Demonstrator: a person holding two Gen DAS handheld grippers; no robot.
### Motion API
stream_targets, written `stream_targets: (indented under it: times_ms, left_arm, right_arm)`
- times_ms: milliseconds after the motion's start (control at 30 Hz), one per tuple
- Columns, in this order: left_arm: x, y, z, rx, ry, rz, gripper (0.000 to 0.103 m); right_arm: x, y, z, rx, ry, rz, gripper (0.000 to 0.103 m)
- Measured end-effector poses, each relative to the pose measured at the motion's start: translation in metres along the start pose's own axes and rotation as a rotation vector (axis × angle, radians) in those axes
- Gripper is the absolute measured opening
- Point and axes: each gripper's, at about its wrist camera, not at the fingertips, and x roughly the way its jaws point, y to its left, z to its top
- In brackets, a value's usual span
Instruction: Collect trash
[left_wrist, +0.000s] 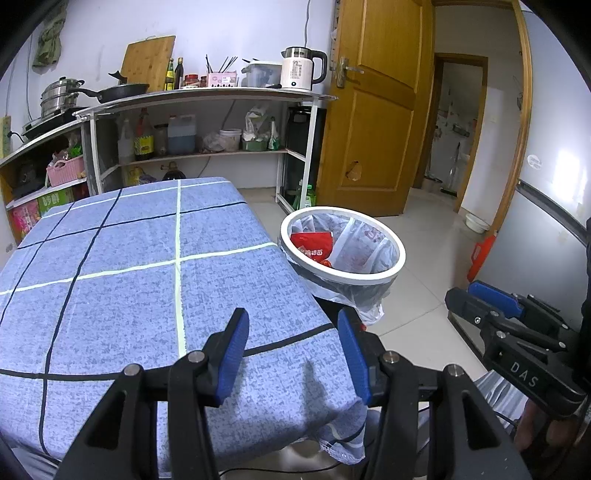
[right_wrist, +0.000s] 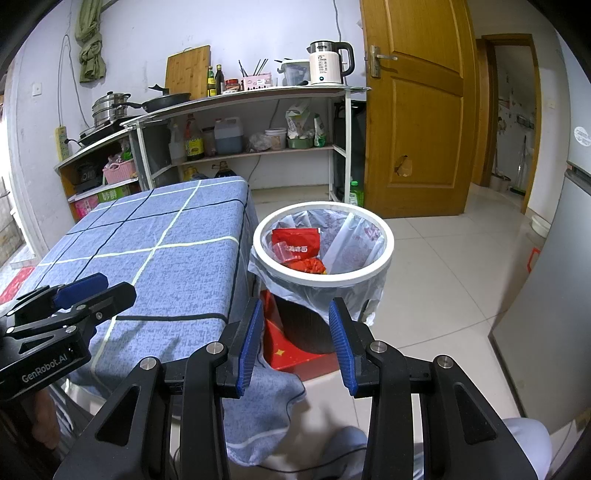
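A table draped in a blue checked cloth (left_wrist: 147, 258) with pale and dark grid lines carries no visible rubbish. Just past its right edge stands a round white-rimmed bin lined with a clear plastic bag (right_wrist: 321, 243), and inside it lies a red crinkled snack wrapper (right_wrist: 295, 243) among other scraps. The left gripper (left_wrist: 291, 354), blue-padded fingers spread apart and holding nothing, hovers over the table's near corner, the bin at about one o'clock. The right gripper (right_wrist: 295, 339), fingers likewise apart and empty, hangs beside the table with the bin at twelve o'clock, so it seems the nearer one.
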Motion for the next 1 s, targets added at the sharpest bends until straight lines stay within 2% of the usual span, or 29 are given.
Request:
stream_targets:
  times_ms: [1000]
  left_arm:
    - [-0.0016,-0.0046,0.0015,0.012,0.004,-0.023,0.052]
  right_arm:
    - [0.0017,-0.0015,0.0006,0.000,0.002,0.000,0.038]
